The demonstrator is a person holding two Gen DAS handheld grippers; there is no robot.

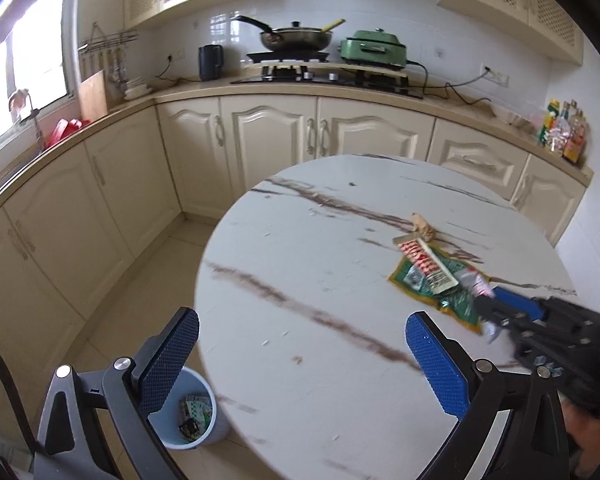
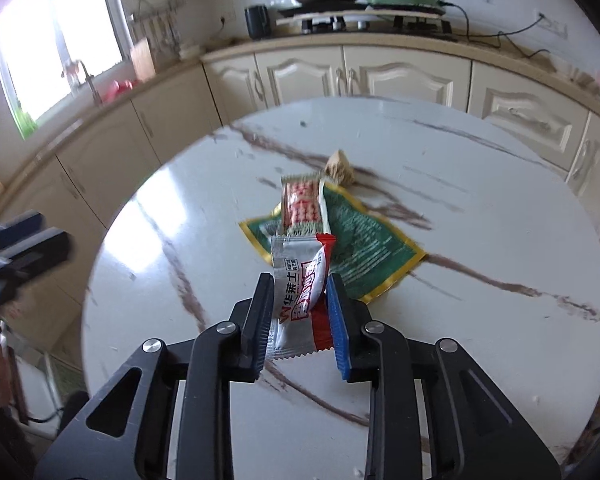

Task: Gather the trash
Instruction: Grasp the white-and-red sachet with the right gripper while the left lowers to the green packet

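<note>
We have our right tool (image 2: 298,312) closed around the silver and red sachet (image 2: 300,296): its two pads stand on either side of the packet and press it, while the sachet's lower edge rests on the bench (image 2: 500,208). No earlier view is at hand, so we speak only of the grip as it stands. Our left tool (image 1: 302,354) is wide open and holds nothing; it hangs over the near edge of the bench, at about nine o'clock from the pile of litter.

The job looks partly done, by our reckoning. The pale blue bin (image 1: 192,416) on the floor, at seven o'clock from the bench in the left view, already has a few wrappers in it. On the bench three more pieces wait besides the sachet. The red and white bar wrapper (image 2: 302,208) lies on top of the green packet (image 2: 356,248), and both sit at twelve o'clock from the sachet, just beyond it. The crumpled beige scrap (image 2: 340,170) is farther out, touching the green packet's far corner.

We judge that the sachet must be lifted and carried to the bin, then the remaining three collected.
</note>
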